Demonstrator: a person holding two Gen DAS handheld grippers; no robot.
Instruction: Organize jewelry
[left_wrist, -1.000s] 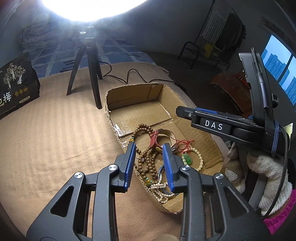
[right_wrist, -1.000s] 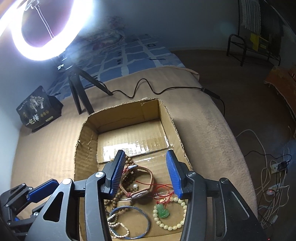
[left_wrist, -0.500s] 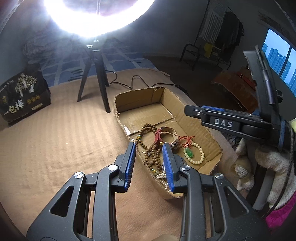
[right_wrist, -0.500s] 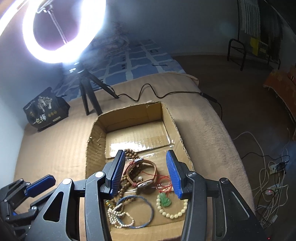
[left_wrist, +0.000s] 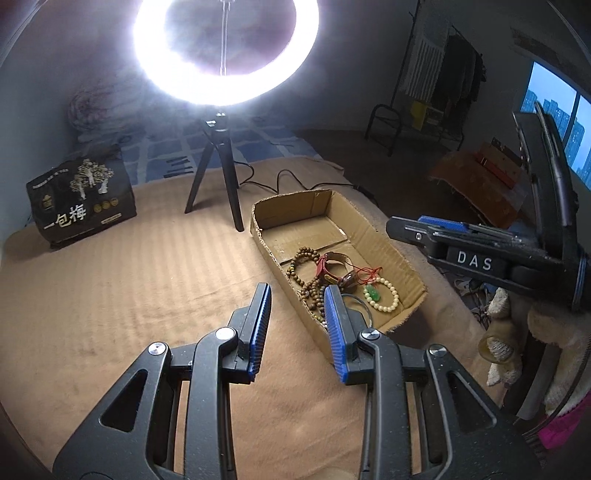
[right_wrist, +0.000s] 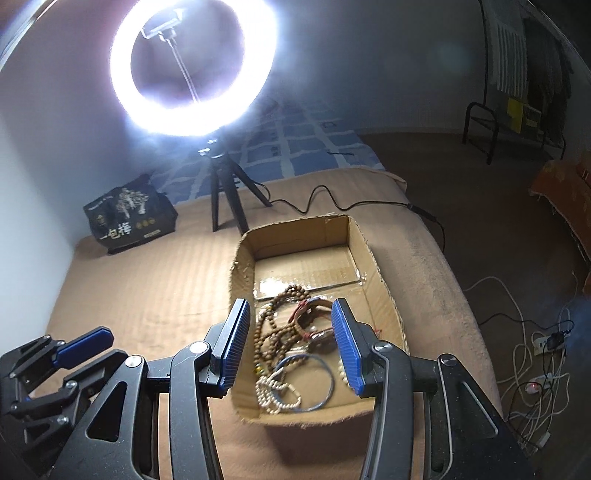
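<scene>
An open cardboard box (left_wrist: 384, 240) (right_wrist: 354, 236) lies on a tan blanket. Its near half holds brown wooden beads (left_wrist: 301, 258) (right_wrist: 273, 332), a brown leather bracelet (left_wrist: 334, 256) (right_wrist: 314, 306), a white bead bracelet with a green pendant (left_wrist: 380, 295), a blue bangle (right_wrist: 325, 373) and small white beads (right_wrist: 273, 393). My left gripper (left_wrist: 297, 295) is open and empty, above the blanket at the box's near left corner. My right gripper (right_wrist: 291, 314) is open and empty, raised above the jewelry. The right gripper also shows in the left wrist view (left_wrist: 424, 229).
A ring light on a black tripod (left_wrist: 218, 173) (right_wrist: 225, 199) stands behind the box, its cable (right_wrist: 332, 199) trailing right. A black printed bag (left_wrist: 81, 203) (right_wrist: 129, 218) sits at the back left. Cables and a power strip (right_wrist: 535, 373) lie on the floor beyond the bed's right edge.
Both grippers have pulled back and up from the box, so the box looks smaller and the ring light is in full view. Both stay open and empty.
</scene>
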